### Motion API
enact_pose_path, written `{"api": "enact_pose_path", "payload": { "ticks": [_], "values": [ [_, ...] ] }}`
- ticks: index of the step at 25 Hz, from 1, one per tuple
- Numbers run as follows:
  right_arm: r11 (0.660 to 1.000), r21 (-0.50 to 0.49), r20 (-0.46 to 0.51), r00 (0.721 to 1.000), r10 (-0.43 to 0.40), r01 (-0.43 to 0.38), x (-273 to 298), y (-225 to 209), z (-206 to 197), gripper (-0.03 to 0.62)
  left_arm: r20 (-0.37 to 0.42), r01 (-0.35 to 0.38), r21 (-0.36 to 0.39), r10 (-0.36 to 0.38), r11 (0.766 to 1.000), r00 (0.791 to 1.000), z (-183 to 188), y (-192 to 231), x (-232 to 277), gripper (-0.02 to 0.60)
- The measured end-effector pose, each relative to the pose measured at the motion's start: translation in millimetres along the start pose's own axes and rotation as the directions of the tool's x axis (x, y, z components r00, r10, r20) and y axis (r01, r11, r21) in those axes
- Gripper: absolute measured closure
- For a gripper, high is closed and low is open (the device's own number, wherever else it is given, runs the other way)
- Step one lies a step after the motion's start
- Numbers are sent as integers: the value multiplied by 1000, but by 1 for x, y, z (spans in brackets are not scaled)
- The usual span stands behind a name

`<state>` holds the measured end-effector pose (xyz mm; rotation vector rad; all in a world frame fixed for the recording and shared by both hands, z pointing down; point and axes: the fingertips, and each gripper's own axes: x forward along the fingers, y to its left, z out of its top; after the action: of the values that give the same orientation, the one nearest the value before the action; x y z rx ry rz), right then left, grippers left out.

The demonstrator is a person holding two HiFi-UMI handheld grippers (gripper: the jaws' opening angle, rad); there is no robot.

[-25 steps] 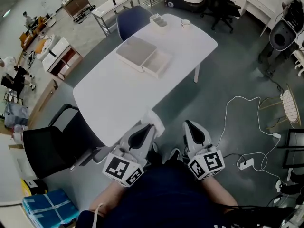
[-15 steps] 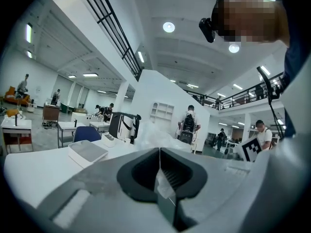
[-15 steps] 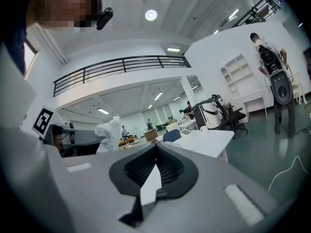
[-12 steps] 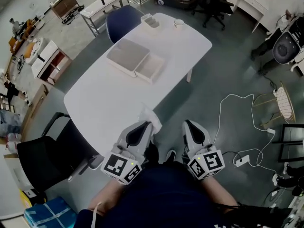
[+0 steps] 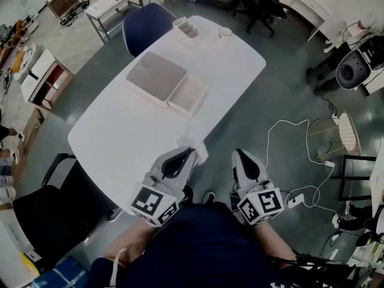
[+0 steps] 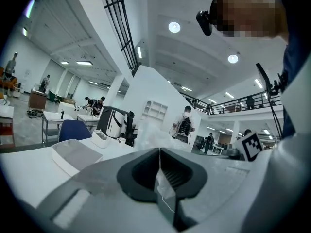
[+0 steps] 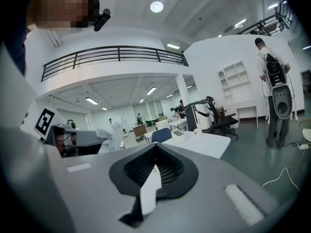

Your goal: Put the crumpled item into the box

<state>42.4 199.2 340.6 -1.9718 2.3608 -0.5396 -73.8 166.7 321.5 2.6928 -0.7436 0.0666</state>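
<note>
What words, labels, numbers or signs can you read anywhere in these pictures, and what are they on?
No readable text anywhere.
Left gripper's cube: a square black-and-white marker pattern, no words.
Right gripper's cube: the same kind of pattern.
Box and crumpled item: no print visible.

No words, numbers or brand names can be read anywhere. The only printed marks are black-and-white square patterns on the left tool's cube [image 5: 154,204] and the right tool's cube [image 5: 260,206], near 6 o'clock in the head view.
</note>
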Motion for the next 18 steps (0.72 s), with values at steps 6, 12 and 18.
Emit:
{"api": "enact_pose_path", "payload": {
  "ticks": [6, 12, 18],
  "values": [
    [999, 11, -10, 999, -46, 46, 25, 1, 3, 591, -14, 43, -8, -43, 999, 999, 8, 28, 11, 572],
    [995, 23, -34, 995, -93, 94, 38, -2, -6, 592, -32, 73, -16, -73, 997, 997, 6, 49, 22, 572],
    [993, 31, -57, 992, -110, 112, 55, -13, -10, 591, -68, 78, 8, -77, 997, 995, 2, 61, 41, 572]
  ]
}}
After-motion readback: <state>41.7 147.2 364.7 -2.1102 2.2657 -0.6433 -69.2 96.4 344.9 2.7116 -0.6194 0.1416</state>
